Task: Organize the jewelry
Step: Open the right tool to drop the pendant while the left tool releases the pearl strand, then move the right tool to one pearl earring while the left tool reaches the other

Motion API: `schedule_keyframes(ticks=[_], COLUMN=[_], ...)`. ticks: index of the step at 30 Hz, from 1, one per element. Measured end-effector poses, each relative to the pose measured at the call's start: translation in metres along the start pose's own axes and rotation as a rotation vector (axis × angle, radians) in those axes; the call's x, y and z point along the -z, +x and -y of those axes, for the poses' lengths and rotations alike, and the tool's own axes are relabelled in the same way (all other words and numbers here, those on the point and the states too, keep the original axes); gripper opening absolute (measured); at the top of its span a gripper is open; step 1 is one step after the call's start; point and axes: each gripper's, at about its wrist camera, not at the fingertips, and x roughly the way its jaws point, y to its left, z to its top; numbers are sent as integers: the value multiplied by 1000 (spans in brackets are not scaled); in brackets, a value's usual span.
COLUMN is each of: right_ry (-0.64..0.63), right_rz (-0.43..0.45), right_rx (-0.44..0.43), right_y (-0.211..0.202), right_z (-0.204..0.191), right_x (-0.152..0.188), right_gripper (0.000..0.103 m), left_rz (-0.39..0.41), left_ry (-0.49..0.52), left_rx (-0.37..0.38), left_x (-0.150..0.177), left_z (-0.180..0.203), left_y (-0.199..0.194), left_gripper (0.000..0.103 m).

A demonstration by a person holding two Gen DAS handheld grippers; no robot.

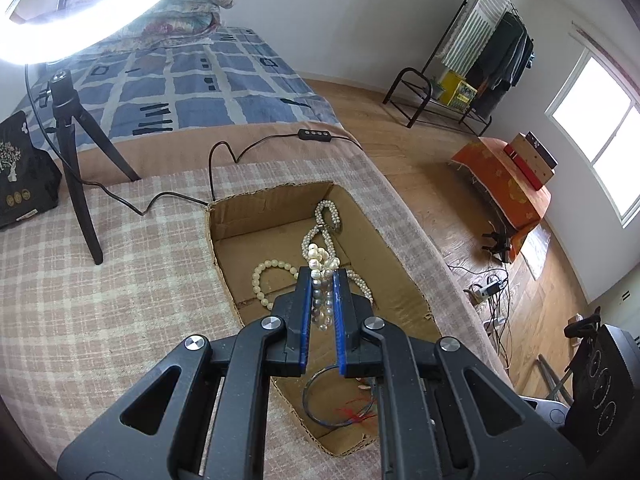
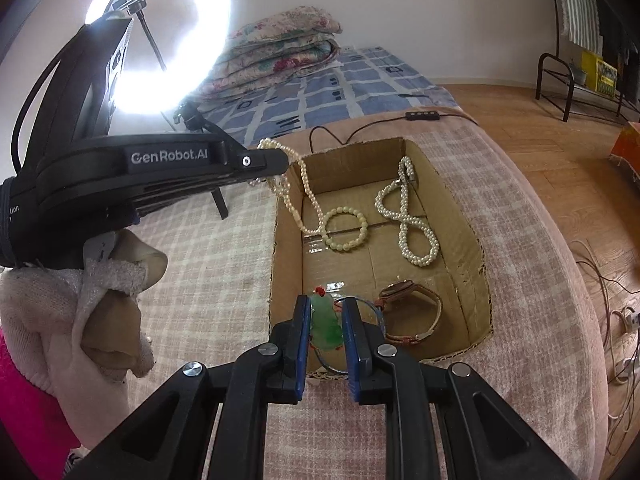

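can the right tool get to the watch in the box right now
Probably not yet. The right tool is shut on the green pendant, so it is occupied. The watch lies just to its right in the cardboard box, uncovered, so the path looks open.

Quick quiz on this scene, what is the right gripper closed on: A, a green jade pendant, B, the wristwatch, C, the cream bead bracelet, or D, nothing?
A: in the right wrist view the right gripper has its blue pads pressed on the green jade pendant, while the wristwatch and cream bead bracelet lie loose in the cardboard box.
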Motion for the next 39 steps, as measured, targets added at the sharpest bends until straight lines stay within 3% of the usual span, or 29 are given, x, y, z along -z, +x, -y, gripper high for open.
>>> schedule_keyframes(ticks=[4, 5, 6, 8, 10, 24, 39], right_ry=[-9, -13, -18, -26, -38, -117, -279], right_rz=[5, 8, 11, 18, 24, 32, 74], right_rx=[12, 18, 26, 32, 38, 76, -36], right_y=[-1, -2, -3, -4, -5, -9, -16], right_z=[-3, -4, -6, -7, -9, -31, -94], right_x=[1, 1, 1, 1, 1, 4, 18], right_gripper=[32, 34, 43, 59, 68, 81, 81], left_rz=[7, 8, 10, 27, 36, 75, 104], left_ry=[19, 28, 35, 48, 54, 16, -83], left_rx=[-16, -21, -27, -40, -48, -96, -209], left_x=[0, 0, 0, 1, 1, 6, 54], left_z=[3, 5, 6, 7, 8, -23, -103], left_y=[-4, -5, -6, -11, -15, -59, -147], left_gripper=[8, 13, 30, 45, 45, 45, 45])
